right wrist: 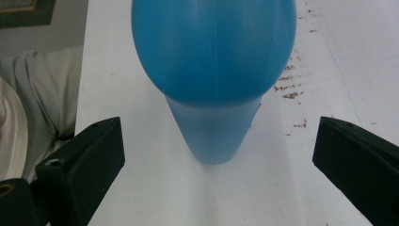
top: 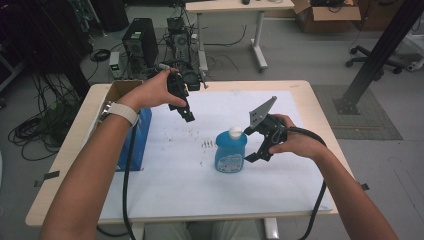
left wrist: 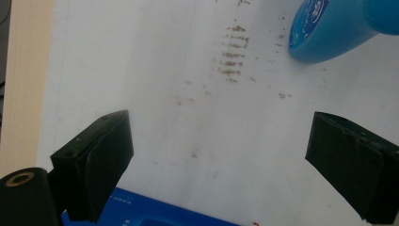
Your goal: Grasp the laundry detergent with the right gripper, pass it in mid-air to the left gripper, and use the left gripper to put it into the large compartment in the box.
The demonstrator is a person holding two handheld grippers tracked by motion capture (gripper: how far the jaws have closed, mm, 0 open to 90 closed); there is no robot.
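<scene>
Forearms reach in over the table (top: 310,95); the right gripper (top: 254,145) hangs just right of the blue bottle (top: 231,151), jaws wide apart and empty, the bottle upright on the white mat (top: 180,185) near the middle; farther back the left gripper (top: 186,112) is held above the mat, jaws apart, empty, beside a blue box (top: 134,145) at the left edge.
</scene>
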